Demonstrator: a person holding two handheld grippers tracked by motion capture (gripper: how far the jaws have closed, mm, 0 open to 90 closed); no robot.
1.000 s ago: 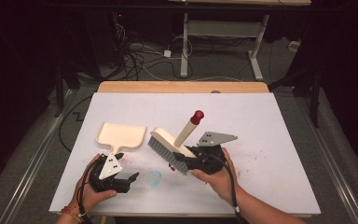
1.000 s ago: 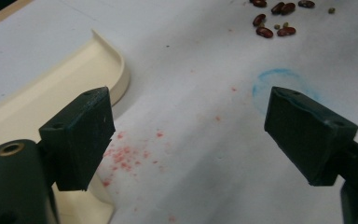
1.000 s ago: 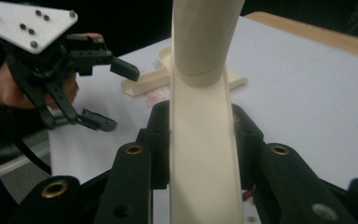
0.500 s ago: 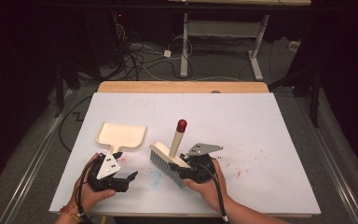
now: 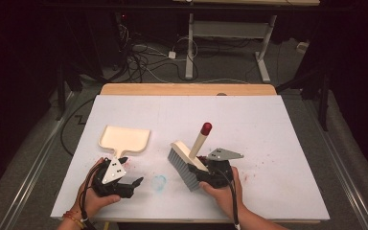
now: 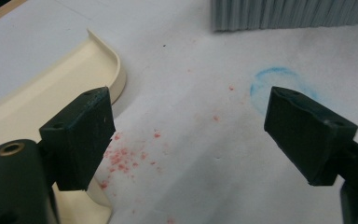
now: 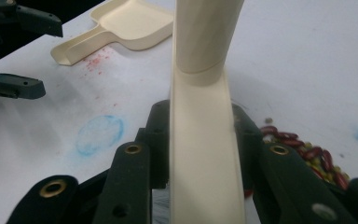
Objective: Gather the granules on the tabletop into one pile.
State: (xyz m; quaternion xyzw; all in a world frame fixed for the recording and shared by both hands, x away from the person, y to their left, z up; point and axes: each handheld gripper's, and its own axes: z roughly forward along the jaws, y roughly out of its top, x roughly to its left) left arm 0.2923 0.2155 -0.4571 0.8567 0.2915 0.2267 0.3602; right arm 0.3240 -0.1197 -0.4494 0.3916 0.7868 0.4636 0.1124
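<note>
Clamping brush (image 5: 188, 159) in right gripper (image 5: 210, 175), bristles on surface (image 5: 268, 124) | left gripper (image 5: 124, 184) spread, empty, beside dustpan (image 5: 124, 139) | beans (image 7: 303, 144) by brush, apparently unswept | dustpan empty; sweeping remains

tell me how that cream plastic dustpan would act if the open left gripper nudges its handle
The cream plastic dustpan looks thin-walled and empty, so probably light and stiff. Lying flat on the smooth white table, it would likely slide or pivot rather than tip. The left gripper stands open beside the handle, so it may skate away unless gripped.
</note>
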